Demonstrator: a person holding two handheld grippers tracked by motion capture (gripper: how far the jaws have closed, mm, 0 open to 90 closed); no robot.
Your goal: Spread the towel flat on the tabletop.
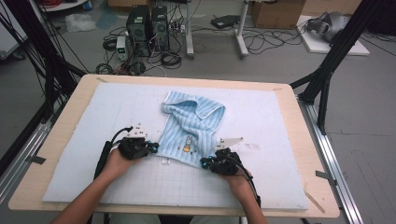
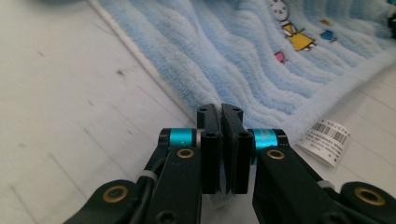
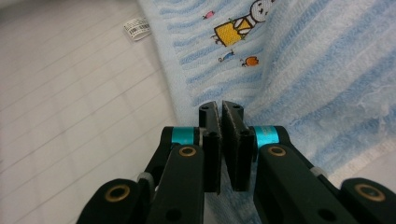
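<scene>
Blue striped towel point(image 1: 192, 126) half-folded on the white mat point(image 1: 280, 121), left gripper point(image 1: 152, 148) pinching its near left corner, right gripper point(image 1: 205, 163) pinching its near right corner, paper tag point(image 2: 327, 140) beside the hem

The left tool point(image 1: 148, 148) and the right tool point(image 1: 208, 163) look alike: black bodies with two flat black jaws, each jaw hinged on a black link with a bright turquoise collar. Brass-coloured rivets sit at the link joints, and small dark screw holes dot the jaw blocks. A grey three-cornered plate tops each tool, and a black cable trails back along each bare forearm.
</scene>
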